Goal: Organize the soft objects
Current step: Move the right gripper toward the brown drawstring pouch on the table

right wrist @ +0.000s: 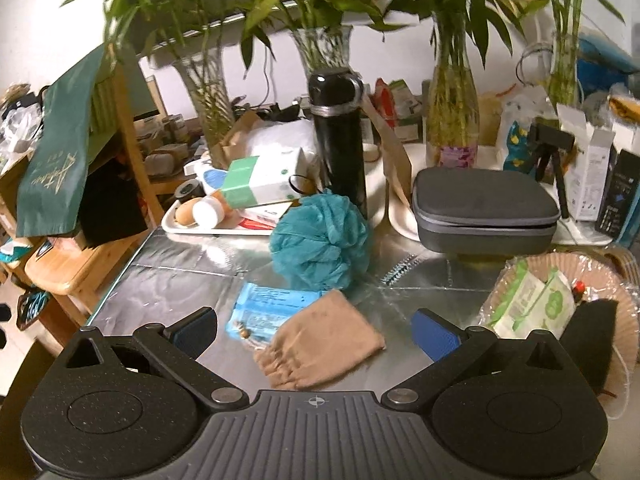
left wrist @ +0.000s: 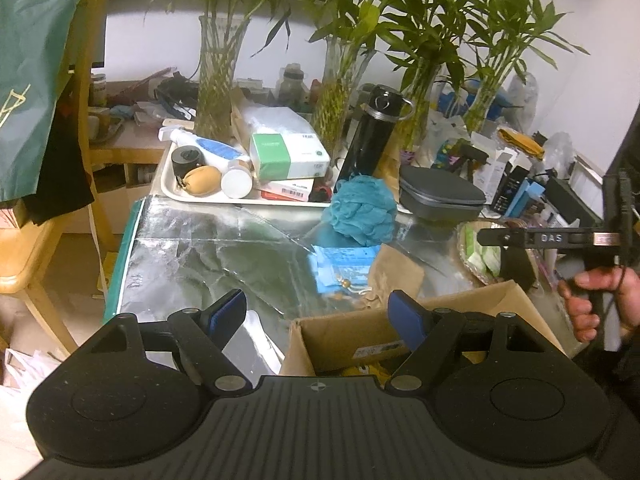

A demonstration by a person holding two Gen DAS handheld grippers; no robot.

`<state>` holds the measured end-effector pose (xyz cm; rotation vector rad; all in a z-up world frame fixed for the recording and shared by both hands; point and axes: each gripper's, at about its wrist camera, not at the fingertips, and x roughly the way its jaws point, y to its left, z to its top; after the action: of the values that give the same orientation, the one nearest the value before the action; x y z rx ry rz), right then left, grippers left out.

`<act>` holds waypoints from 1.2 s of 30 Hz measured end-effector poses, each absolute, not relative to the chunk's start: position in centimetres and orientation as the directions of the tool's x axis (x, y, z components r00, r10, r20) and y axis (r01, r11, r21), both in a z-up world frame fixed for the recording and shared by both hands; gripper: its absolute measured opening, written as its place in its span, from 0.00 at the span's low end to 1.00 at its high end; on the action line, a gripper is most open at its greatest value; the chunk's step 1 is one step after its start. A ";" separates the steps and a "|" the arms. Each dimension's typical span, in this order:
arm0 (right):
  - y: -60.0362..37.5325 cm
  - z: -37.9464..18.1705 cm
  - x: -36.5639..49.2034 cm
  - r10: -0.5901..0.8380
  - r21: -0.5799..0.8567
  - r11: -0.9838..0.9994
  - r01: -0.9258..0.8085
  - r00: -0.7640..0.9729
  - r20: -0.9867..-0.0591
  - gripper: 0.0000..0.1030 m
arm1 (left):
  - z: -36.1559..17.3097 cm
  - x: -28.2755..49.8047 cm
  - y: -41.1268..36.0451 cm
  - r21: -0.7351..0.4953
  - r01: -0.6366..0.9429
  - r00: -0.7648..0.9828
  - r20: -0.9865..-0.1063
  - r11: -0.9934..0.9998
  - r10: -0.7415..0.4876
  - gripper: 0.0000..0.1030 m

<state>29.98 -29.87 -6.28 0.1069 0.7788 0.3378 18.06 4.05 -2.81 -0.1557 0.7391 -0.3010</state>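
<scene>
A teal mesh bath puff (right wrist: pixel 320 238) sits on the foil-covered table (right wrist: pixel 180 276), with a tan drawstring pouch (right wrist: pixel 322 346) and a blue flat packet (right wrist: pixel 268 308) lying in front of it. My right gripper (right wrist: pixel 316 330) hovers open just above the pouch, nothing between its fingers. My left gripper (left wrist: pixel 320 314) is open and empty over the near table edge, above an open cardboard box (left wrist: pixel 348 340) with something yellow inside. The puff (left wrist: pixel 362 210), pouch (left wrist: pixel 394 274) and packet (left wrist: pixel 342 266) lie beyond it. The right gripper's tool (left wrist: pixel 560 240) and a hand show at the right.
A white tray (left wrist: pixel 188 196) with a tissue box, bottles and a brown pouch stands at the back left. A black flask (right wrist: pixel 340 140), a grey zip case (right wrist: pixel 484 208), glass vases of bamboo and a paper plate (right wrist: pixel 608 280) with wipes crowd the back and right. A wooden chair (left wrist: pixel 36 252) stands left.
</scene>
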 end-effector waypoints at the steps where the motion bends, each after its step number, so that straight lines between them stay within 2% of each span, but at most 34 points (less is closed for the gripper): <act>1: -29.9 -6.6 30.5 0.345 0.227 0.938 -0.261 0.656 -0.671 1.00 | -2.9 18.3 4.1 -0.248 0.215 0.698 -0.637 0.945 -0.326 0.76; 19: -28.3 -11.5 36.5 0.423 0.211 0.886 -0.414 0.529 -0.736 1.00 | -3.5 21.9 4.6 -0.279 0.226 0.688 -0.633 0.933 -0.356 0.76; 27: -27.2 -14.4 38.1 0.403 0.153 0.867 -0.475 0.487 -0.775 0.99 | -3.8 23.5 4.9 -0.288 0.220 0.691 -0.628 0.932 -0.357 0.76; 30: -27.0 -15.8 39.0 0.385 0.136 0.865 -0.483 0.465 -0.797 0.92 | -3.9 24.2 5.1 -0.294 0.212 0.693 -0.627 0.932 -0.356 0.76; 36: -27.0 -18.3 40.6 0.371 0.139 0.867 -0.478 0.434 -0.821 0.90 | -4.2 25.1 5.1 -0.295 0.208 0.693 -0.628 0.932 -0.354 0.76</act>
<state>40.62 -26.99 -18.30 -0.1209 0.9900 0.5302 25.11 5.07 -4.19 -0.2079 0.7415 -0.3163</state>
